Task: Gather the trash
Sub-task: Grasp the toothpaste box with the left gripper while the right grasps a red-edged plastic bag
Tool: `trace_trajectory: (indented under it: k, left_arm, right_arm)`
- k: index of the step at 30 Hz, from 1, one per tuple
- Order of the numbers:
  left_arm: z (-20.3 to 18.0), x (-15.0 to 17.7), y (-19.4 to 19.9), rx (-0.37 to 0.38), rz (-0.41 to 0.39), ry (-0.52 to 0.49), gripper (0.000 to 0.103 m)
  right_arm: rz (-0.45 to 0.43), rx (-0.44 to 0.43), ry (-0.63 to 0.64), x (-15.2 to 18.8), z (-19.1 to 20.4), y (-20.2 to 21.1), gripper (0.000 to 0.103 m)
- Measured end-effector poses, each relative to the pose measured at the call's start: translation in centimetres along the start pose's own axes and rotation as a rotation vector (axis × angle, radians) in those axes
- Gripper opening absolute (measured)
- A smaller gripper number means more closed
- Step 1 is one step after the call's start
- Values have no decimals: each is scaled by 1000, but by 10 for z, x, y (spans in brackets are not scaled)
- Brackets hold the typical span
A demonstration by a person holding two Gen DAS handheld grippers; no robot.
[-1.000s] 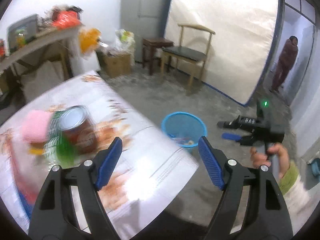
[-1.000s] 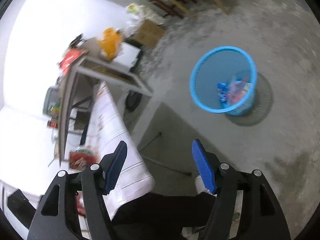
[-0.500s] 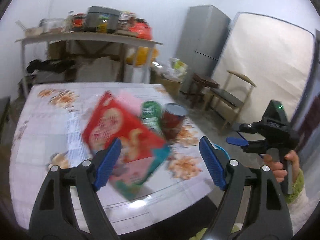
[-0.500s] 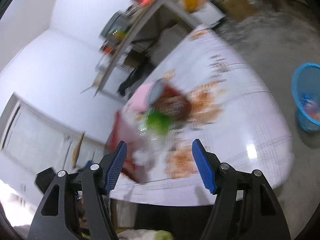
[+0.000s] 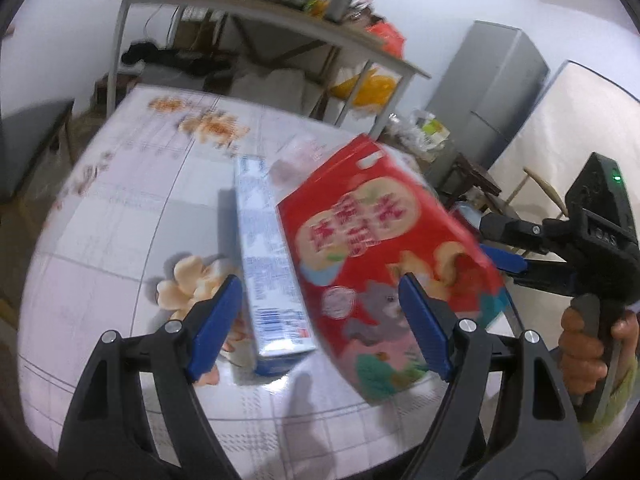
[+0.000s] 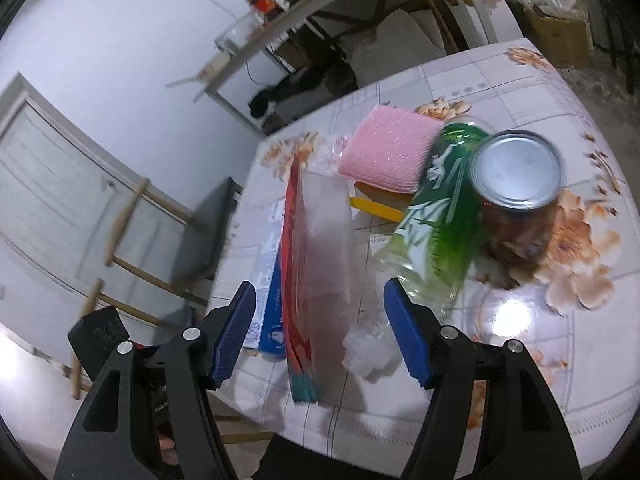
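I have both grippers over the floral-clothed counter (image 5: pixel 100 240); left gripper (image 5: pixel 320 320) jaws spread, empty; right gripper (image 6: pixel 320 332) jaws have been closing slightly, spread and empty; the red cardboard snack box (image 5: pixel 384 256) stands between them; I'd straddle its narrow sides squarely before pinching.

The large red snack bag (image 5: pixel 384 256) was blurred, its print unreadable. Behind this bag, the tall blue-and-white carton (image 5: pixel 272 272) was partly hidden. Small items on the grey metal shelf (image 5: pixel 280 12) were too smeared to identify.
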State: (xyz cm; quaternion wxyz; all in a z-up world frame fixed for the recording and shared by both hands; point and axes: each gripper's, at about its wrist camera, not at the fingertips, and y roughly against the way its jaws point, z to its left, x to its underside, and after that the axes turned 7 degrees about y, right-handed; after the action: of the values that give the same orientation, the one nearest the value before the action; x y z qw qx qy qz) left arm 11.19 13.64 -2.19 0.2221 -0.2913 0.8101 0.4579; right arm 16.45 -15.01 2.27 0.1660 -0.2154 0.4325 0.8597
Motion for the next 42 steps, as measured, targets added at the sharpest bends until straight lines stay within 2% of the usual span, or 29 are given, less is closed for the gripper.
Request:
trace_trajectory:
  k: [4,13,21,27,36,42]
  left_arm:
    - [15,-2,-18,8,43,36,69]
    - [30,-10,-33,14,71,71,57]
    - [28,-16,-51,-52,122,61,41]
    - [28,-16,-50,-70,124,72,39]
    - [23,-6,-31,-97,129,65,37]
    - [12,14,-12,-103,159,38,36]
  right_arm:
    - [52,-12,28,-1,18,-18,52]
    - [119,-17,122,-9,44,-44,31]
    - [117,28,178,-12,59,-53,21]
    - [108,39,195,-9,64,-49,6]
    - [91,37,274,15,81,-28,5]
    - [90,56,300,35,82,-11,4]
